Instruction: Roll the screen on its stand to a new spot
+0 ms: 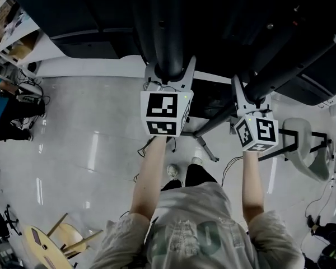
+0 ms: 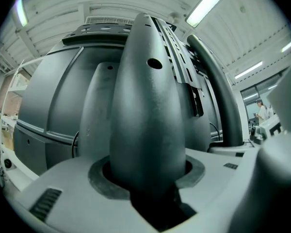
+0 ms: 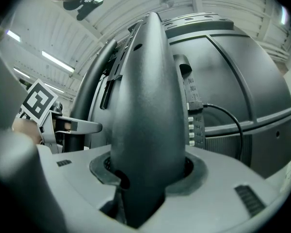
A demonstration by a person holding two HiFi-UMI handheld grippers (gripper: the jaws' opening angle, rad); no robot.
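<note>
Left gripper (image 1: 169, 74): your jaws are clamped on the left stand post (image 2: 148, 106), which fills the gap between them.
Right gripper (image 1: 249, 94): your jaws are clamped on the right stand post (image 3: 148, 115) in the same way.
Screen (image 2: 48, 110): it stands upright directly ahead of you, with its dark back panel facing you.
Cable (image 3: 230, 118): it runs from the ports on the back panel, beside the right stand post.
Stand legs (image 1: 206, 145): they rest on the pale floor (image 1: 89, 128), just ahead of your shoes (image 1: 172, 170).

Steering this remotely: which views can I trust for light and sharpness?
Head view: the screen's back is nearly black, and light streaks glare on the floor. Left gripper view: fisheye bulges the left post, ceiling lamp blown out. Right gripper view: same bulge on the right post, left foreground blurred.
</note>
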